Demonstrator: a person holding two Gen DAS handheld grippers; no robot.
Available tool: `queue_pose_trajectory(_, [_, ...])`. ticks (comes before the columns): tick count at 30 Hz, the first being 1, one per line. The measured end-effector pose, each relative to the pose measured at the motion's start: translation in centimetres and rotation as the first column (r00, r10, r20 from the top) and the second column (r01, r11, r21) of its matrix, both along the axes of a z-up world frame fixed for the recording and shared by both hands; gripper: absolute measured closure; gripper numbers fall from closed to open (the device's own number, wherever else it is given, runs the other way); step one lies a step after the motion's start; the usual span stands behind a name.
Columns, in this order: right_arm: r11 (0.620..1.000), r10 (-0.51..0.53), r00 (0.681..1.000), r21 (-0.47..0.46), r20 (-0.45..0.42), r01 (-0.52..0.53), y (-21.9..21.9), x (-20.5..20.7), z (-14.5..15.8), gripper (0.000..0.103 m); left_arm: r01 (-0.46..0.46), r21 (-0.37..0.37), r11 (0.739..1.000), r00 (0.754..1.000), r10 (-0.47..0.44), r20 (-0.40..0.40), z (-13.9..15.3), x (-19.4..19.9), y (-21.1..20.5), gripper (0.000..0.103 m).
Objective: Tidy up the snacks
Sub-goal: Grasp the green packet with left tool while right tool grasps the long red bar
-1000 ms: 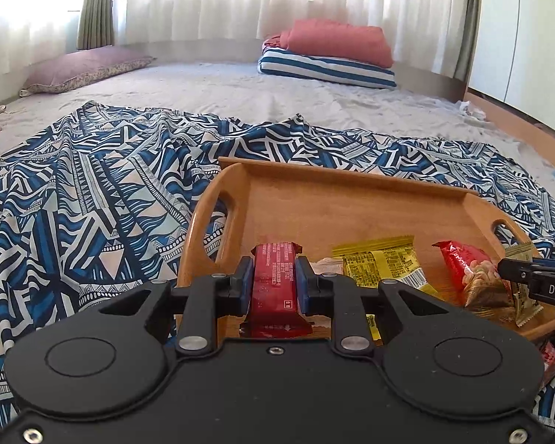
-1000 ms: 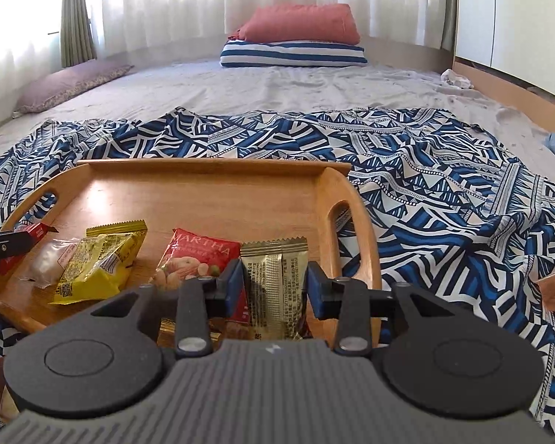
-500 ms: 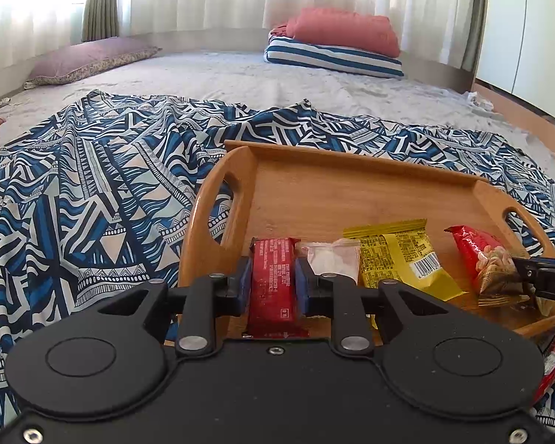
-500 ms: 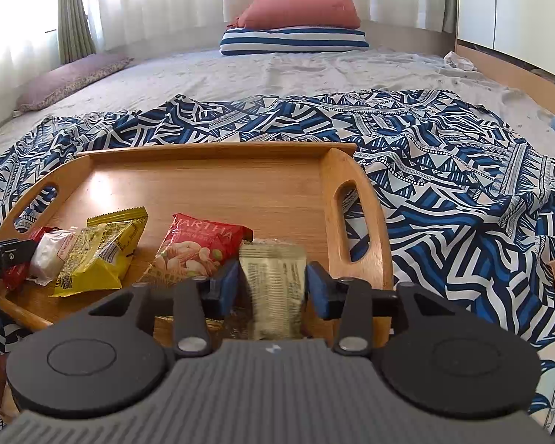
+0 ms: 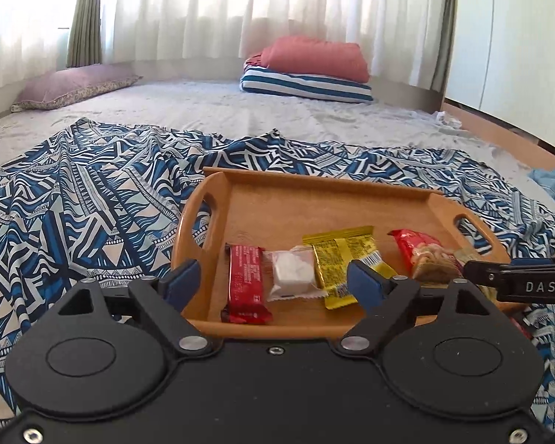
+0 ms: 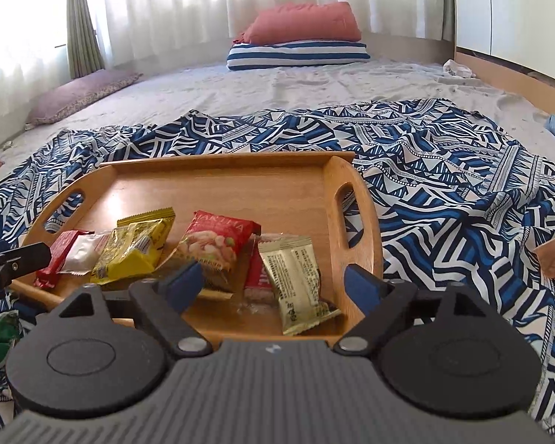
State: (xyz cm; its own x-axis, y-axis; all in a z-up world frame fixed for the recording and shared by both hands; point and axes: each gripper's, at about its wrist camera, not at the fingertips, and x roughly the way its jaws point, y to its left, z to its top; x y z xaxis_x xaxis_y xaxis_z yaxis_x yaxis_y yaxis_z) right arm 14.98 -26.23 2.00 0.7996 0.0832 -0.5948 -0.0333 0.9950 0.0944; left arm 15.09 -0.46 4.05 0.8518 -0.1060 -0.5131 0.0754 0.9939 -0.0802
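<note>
Wooden tray (image 5: 218,188), centre frame on the blue patterned cloth (image 5: 74,199): we are seeing it carrying the snacks in a row. Left gripper (image 5: 273,277): jaws have just been opening and are standing apart; the red bar (image 5: 245,283) is lying free between them. Right gripper (image 6: 273,283): jaws likewise just opening, wide apart; the gold packet (image 6: 296,281) is lying released at lower centre, touching neither pad.

Both wrist views look forward and slightly down along their fingers, close over the near edge of the tray (image 5: 218,185) (image 6: 355,170). Left view sits toward its left end, right view toward its right end. Shared: tray, snacks, blanket (image 5: 74,203) (image 6: 462,192), pillows.
</note>
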Motion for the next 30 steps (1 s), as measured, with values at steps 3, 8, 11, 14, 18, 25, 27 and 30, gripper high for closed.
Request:
queue_pose_trajectory(3, [1.000, 0.004, 1.000, 0.001, 0.013, -0.004, 0.2, -1.0, 0.2, 0.004, 0.007, -0.013, 1.000, 1.000, -0.007, 0.004, 0.2, -1.4, 0.1, 0.014])
queue_pose_trajectory(8, [1.000, 0.025, 0.999, -0.007, 0.039, -0.024, 0.9, -2.7, 0.7, 0.000, 0.005, -0.027, 1.000, 1.000, -0.005, 0.004, 0.1, -3.8, 0.7, 0.011])
queue_pose_trajectory(11, [0.999, 0.032, 0.998, -0.029, 0.051, -0.031, 1.4, -3.6, 0.9, 0.000, 0.000, -0.037, 0.999, 1.000, 0.001, 0.013, -0.1, -5.2, 1.2, 0.009])
queue_pose_trajectory(14, [0.998, 0.043, 0.998, -0.038, 0.054, -0.041, 1.8, -4.5, 0.9, 0.000, 0.007, -0.054, 0.999, 1.000, -0.006, 0.020, -0.5, -6.5, 1.5, 0.007])
queue_pose_trajectory(18, [0.998, 0.054, 0.997, -0.048, 0.055, -0.051, 2.3, -5.6, 0.6, 0.000, 0.004, -0.056, 0.998, 1.000, -0.003, 0.018, -0.8, -7.8, 2.0, 0.006])
queue_pose_trajectory(25, [0.992, 0.075, 0.996, -0.102, 0.049, -0.070, 3.2, -7.1, -0.4, 0.000, -0.001, -0.047, 0.999, 1.000, 0.002, 0.019, -1.4, -9.2, 2.5, 0.004])
queue_pose_trajectory(27, [0.990, 0.086, 0.995, -0.117, 0.043, -0.080, 3.4, -7.4, -0.7, 0.000, -0.001, -0.034, 0.999, 1.000, 0.001, 0.015, -1.6, -9.4, 2.4, 0.004])
queue_pose_trajectory(30, [0.984, 0.106, 0.994, -0.145, 0.033, -0.100, 3.8, -7.8, -1.2, 0.000, 0.001, -0.025, 1.000, 1.000, 0.000, 0.006, -1.9, -9.7, 2.4, 0.004])
